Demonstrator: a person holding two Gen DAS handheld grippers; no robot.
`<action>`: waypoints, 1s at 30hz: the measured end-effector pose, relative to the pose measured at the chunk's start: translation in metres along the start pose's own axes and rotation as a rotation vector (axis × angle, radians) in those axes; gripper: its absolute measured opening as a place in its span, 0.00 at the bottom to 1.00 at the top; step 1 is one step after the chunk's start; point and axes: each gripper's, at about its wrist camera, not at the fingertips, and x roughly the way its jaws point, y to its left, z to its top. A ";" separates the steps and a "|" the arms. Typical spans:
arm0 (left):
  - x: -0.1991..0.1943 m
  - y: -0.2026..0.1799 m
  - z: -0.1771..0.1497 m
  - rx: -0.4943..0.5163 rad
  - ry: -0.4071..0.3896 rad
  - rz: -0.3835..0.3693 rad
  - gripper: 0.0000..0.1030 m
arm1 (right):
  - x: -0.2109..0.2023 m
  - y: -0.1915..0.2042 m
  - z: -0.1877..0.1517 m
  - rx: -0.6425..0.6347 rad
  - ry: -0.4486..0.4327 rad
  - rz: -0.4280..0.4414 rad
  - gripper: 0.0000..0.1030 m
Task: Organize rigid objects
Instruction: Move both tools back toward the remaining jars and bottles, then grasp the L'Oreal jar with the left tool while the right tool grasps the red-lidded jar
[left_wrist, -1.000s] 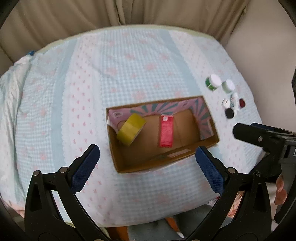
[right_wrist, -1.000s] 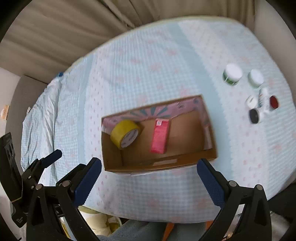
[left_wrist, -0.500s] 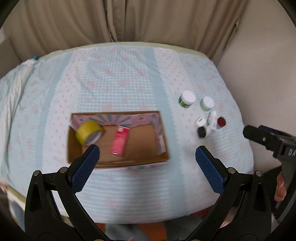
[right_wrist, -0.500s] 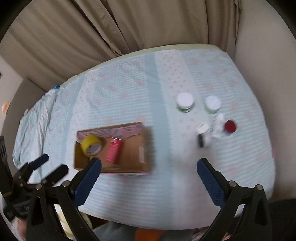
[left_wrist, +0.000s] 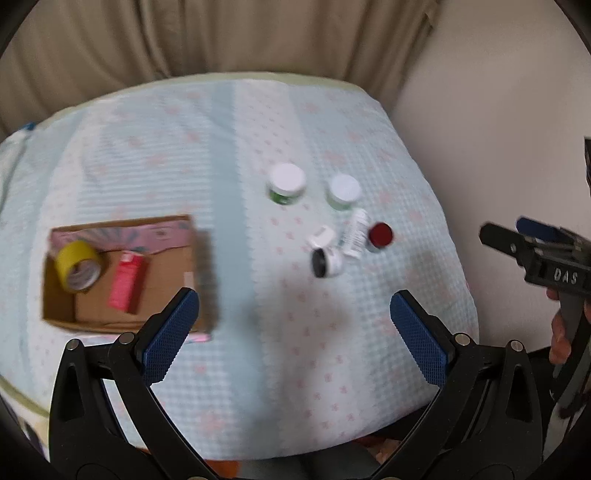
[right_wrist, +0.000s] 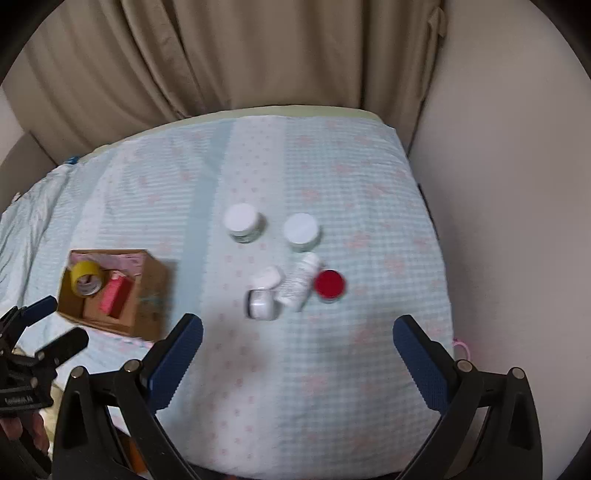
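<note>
Both tongs, left (left_wrist: 294, 325) & right (right_wrist: 297, 349), are hanging apart w/ nothing held over the bed (right_wrist: 332, 387), seemingly lining up on the jar cluster (right_wrist: 291, 286) (box (left_wrist: 122, 273) sits well left), so next: lowering onto one jar.

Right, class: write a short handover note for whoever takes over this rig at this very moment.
Left hand-held gripper: open, holding nothing, above the near edge of the table.
Right hand-held gripper: open, holding nothing.
Open brown cardboard box, on the left, already holds the yellow tape roll and the flat red carton.
Left on the pale blue patterned tablecloth: two white-lidded jars, the lying white bottle, the red-capped container, and two small white pots.
</note>
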 end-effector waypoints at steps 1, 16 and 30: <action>0.010 -0.006 0.000 0.014 0.012 -0.015 1.00 | 0.004 -0.006 0.000 0.010 0.004 0.002 1.00; 0.190 -0.038 -0.001 0.093 0.109 -0.095 1.00 | 0.134 -0.050 -0.013 0.058 0.078 -0.069 1.00; 0.291 -0.048 -0.017 0.264 0.006 -0.017 0.89 | 0.238 -0.050 -0.031 -0.005 0.056 -0.072 0.89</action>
